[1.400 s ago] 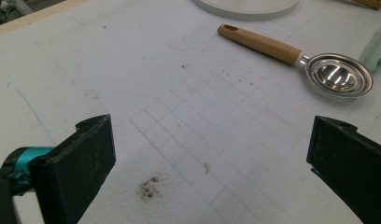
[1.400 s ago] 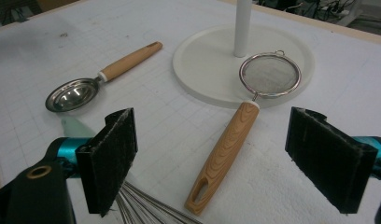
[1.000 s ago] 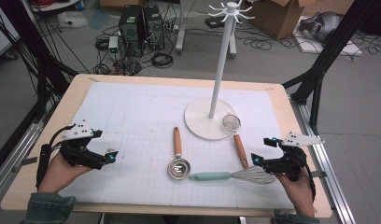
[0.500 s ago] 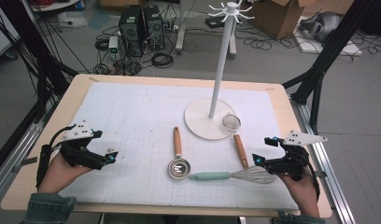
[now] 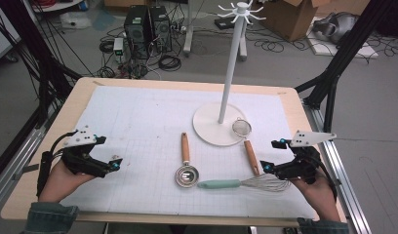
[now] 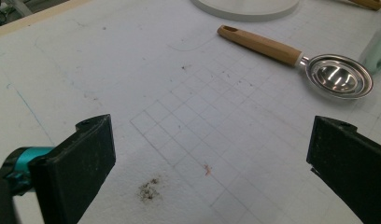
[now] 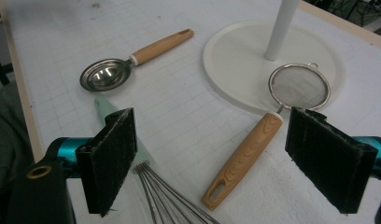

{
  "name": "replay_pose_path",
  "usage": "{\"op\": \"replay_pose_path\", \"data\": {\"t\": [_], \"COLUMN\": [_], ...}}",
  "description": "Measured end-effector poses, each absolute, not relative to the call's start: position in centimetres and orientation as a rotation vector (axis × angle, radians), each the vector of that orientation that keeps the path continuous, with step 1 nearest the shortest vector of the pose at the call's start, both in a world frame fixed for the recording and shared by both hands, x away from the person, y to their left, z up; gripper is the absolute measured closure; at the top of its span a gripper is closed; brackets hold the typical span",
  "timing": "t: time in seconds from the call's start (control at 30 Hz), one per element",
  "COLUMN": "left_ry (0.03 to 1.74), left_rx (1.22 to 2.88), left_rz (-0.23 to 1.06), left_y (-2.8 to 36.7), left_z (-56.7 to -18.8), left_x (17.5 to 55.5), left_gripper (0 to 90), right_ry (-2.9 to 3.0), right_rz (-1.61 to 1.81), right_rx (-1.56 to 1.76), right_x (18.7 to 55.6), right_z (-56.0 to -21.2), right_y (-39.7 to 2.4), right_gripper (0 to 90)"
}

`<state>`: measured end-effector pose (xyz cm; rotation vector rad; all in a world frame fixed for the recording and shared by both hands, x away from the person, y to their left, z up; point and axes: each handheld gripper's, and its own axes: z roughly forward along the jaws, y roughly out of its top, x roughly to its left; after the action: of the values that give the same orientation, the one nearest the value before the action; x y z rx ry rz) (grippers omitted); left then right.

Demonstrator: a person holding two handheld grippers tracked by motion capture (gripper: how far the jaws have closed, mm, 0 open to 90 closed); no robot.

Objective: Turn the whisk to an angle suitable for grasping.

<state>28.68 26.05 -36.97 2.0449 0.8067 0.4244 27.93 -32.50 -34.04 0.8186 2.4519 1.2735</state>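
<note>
The right gripper [image 5: 271, 157] is hovering with its jaws wide apart and empty, just above the wire whisk [image 5: 246, 183] and the wooden-handled strainer [image 7: 272, 133], whose mesh bowl is resting on the white stand's base [image 5: 207, 130]. To pick up the strainer cleanly, it should be closing across the handle's middle, clear of the whisk wires. The left gripper [image 5: 114, 163] is waiting open and empty, well apart from the measuring scoop [image 6: 314, 67]. The whisk's wire head is being cut off in the right gripper view.

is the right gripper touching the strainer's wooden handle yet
Apart. In the right gripper view the right gripper has its jaws wide open above the strainer handle, with white mat visible between each pad and the wood.
</note>
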Motion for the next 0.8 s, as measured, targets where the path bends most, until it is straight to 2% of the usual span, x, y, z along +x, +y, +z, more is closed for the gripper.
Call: {"op": "replay_pose_path", "data": {"t": [0.8], "left_ry": [0.815], "left_rx": [2.041], "left_rz": [0.425], "left_y": [26.1], "left_z": [-37.0], "left_x": [28.7], "left_gripper": [1.7], "right_ry": [2.649], "right_rz": [1.131], "right_rx": [0.682], "right_x": [28.7], "right_z": [-35.7], "right_y": [-29.0], "right_gripper": [15.9]}}
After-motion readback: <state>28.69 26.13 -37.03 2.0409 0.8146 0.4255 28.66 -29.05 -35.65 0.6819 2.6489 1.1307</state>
